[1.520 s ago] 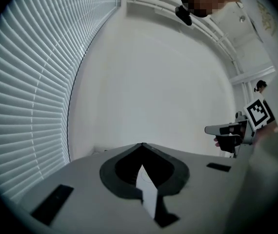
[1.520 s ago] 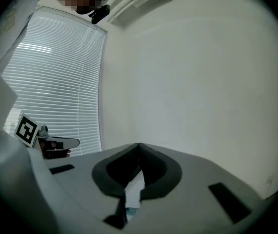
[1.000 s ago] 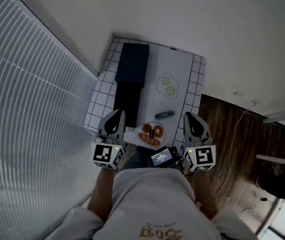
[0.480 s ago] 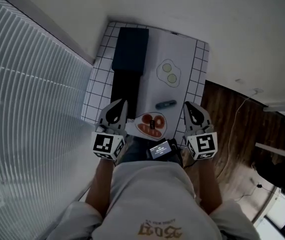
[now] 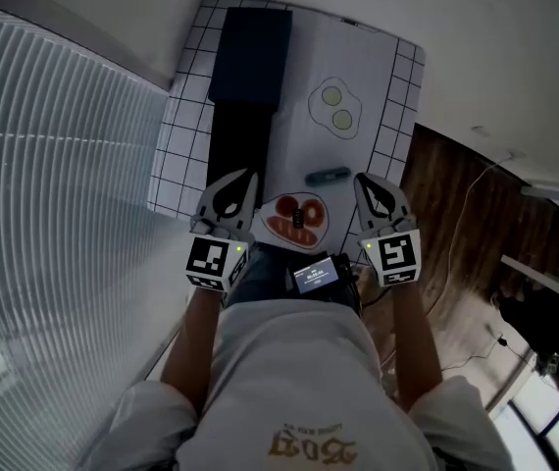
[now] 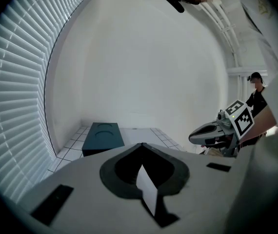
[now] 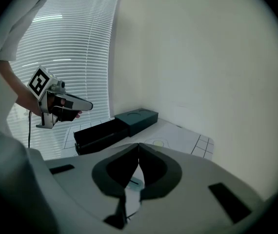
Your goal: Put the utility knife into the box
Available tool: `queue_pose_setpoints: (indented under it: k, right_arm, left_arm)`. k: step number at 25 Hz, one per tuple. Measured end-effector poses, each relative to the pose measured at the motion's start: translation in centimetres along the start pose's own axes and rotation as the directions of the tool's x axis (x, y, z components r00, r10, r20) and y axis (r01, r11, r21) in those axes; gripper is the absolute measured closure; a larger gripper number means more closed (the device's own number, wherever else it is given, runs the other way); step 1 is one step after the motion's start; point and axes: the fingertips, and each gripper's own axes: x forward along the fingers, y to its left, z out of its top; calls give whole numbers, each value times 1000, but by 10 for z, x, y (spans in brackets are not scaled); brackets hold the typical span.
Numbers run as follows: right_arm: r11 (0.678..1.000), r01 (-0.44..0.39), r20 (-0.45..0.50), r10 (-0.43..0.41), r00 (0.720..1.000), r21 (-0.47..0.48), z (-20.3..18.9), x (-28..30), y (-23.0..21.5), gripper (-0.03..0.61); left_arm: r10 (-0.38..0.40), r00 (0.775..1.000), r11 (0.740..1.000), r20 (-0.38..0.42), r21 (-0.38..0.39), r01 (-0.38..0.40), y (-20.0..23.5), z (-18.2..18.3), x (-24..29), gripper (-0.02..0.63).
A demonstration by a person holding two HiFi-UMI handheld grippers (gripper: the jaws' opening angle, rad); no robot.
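The utility knife (image 5: 327, 176), small and dark blue-grey, lies on the white mat a little beyond and between my two grippers. The dark box stands at the table's left: its open tray (image 5: 240, 150) is nearer, and a closed dark part (image 5: 251, 42) lies behind it. Both parts show in the right gripper view, the tray (image 7: 99, 135) in front of the closed part (image 7: 137, 119). My left gripper (image 5: 248, 177) hovers near the tray's near end, shut and empty. To the knife's right hangs my right gripper (image 5: 362, 180), also shut with nothing in it.
A printed plate picture with red shapes (image 5: 297, 219) lies at the mat's near edge between the grippers. A fried-egg drawing (image 5: 336, 109) is farther out. Window blinds (image 5: 54, 184) run along the left, and wood floor (image 5: 456, 224) lies to the right of the table.
The table and mat have slid upward in the head view. Both grippers stay side by side at the near edge, shut and empty. The knife has not moved on the mat.
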Motion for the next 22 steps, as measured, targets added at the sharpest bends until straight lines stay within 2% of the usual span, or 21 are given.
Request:
queue_pose_setpoints:
  k: [10,16,19,22]
  right_arm:
    - [989,-121,-98,112,989,-89,-35,29,14,571]
    - [964,-234,-202,207,957,-125,-67,43,25,568]
    - [942,-302,-262,257,930,-148,-81,47,32,456]
    - [920,-352,-305,290,907,-171,-89,53,37,423]
  left_arm:
    - [-66,995,998,-77,14,67,-20,-33,21,606]
    - [-70,992,998,-107,-5,70,-22,-51,22,606]
    - [-62,991,998,-121,-23,60,-20,-59,20,606]
    - [-59,989,998,-136,-35,55,-20,-66,19,606]
